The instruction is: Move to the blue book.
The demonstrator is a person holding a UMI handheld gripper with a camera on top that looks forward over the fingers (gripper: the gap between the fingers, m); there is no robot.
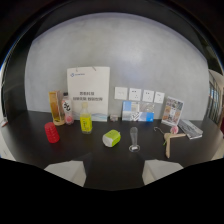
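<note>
The blue book (137, 112) stands leaning against the grey wall at the back of the dark table (30, 125), just right of the white paper bag (89, 92) and under a row of wall sockets. My gripper (113, 169) is well short of it, over the table's near side. Its two pale fingers (67, 172) are open and hold nothing. The book lies far beyond the fingers, slightly right of the line between them.
Between me and the book stand a green-and-white box (111, 138) and a clear stemmed glass (133, 139). Further left are a yellow bottle (86, 122), a red ribbed object (51, 132) and a tall amber bottle (56, 107). To the right are a wooden tool (169, 141), a picture book (172, 110) and a flat book (190, 129).
</note>
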